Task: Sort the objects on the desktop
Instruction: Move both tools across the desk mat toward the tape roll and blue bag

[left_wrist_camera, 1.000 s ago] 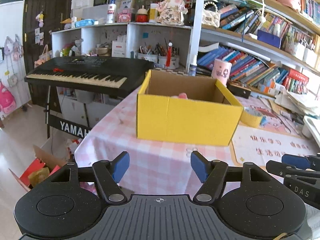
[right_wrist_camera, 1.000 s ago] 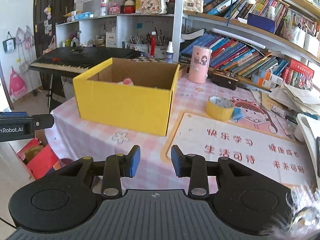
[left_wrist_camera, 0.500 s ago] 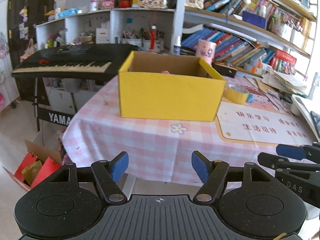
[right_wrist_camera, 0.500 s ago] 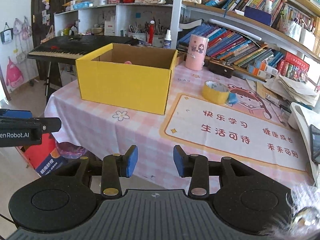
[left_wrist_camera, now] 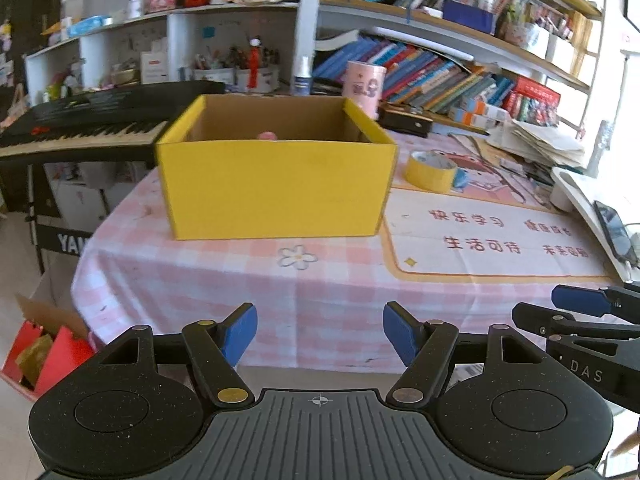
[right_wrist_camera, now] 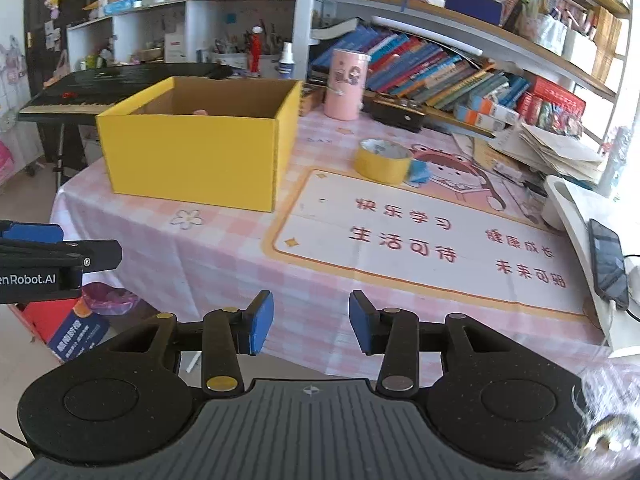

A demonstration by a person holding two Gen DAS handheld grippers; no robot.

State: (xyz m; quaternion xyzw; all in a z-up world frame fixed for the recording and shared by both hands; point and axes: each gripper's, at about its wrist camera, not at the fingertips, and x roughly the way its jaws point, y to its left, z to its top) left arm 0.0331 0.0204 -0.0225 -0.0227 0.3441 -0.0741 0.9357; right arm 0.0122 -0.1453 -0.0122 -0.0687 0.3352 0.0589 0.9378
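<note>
A yellow cardboard box (left_wrist_camera: 276, 188) (right_wrist_camera: 192, 160) stands open-topped on the pink checked tablecloth, with a small pink thing (left_wrist_camera: 267, 135) showing inside it. A roll of yellow tape (left_wrist_camera: 431, 170) (right_wrist_camera: 382, 165) lies to the box's right on a printed mat (right_wrist_camera: 424, 240). My left gripper (left_wrist_camera: 319, 334) hangs open off the table's near edge, nothing between its blue pads. My right gripper (right_wrist_camera: 311, 322) is also short of the table edge; its jaws are opening and hold nothing. Each gripper shows at the side of the other's view.
A pink cup (right_wrist_camera: 346, 84) and a black case (right_wrist_camera: 398, 110) stand behind the tape. A phone (right_wrist_camera: 608, 262) rests on a white stand at the right edge. Paper stacks and bookshelves lie beyond. A keyboard (left_wrist_camera: 80, 128) stands left of the table; red boxes (left_wrist_camera: 36, 354) sit on the floor.
Both grippers have drawn back from the table, so the box looks smaller and farther. The right gripper's jaws have widened. The left gripper's jaws keep the same gap.
</note>
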